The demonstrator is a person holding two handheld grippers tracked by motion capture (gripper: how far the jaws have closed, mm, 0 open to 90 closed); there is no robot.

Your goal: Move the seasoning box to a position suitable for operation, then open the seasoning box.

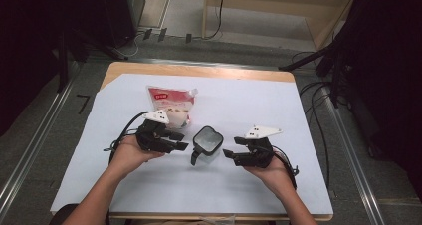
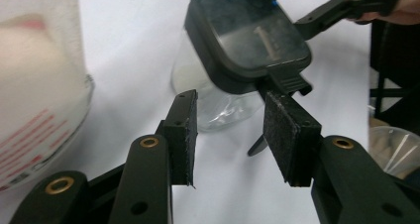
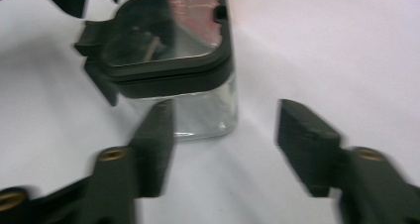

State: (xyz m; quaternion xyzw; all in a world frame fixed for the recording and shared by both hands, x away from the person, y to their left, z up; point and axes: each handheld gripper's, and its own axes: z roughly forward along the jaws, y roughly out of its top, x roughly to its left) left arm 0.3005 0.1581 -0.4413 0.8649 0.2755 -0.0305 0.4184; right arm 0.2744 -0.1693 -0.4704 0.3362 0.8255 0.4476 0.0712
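The left gripper (image 2: 228, 135) has its jaws half open, empty, just short of the clear jar (image 1: 207, 144) at mid-bench. The right gripper (image 3: 225, 149) is likewise parted and holds nothing. A one-sided nudge could tip the jar or snag its lid latch (image 2: 287, 83).

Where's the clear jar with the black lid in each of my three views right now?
High view: the clear jar stands at table centre, between the two grippers.
Left gripper view: the jar sits upper centre, just beyond the jaws.
Right gripper view: the jar is upper left of centre, ahead of the jaws.
Shared landmark: its black lid, plus the white table cover.
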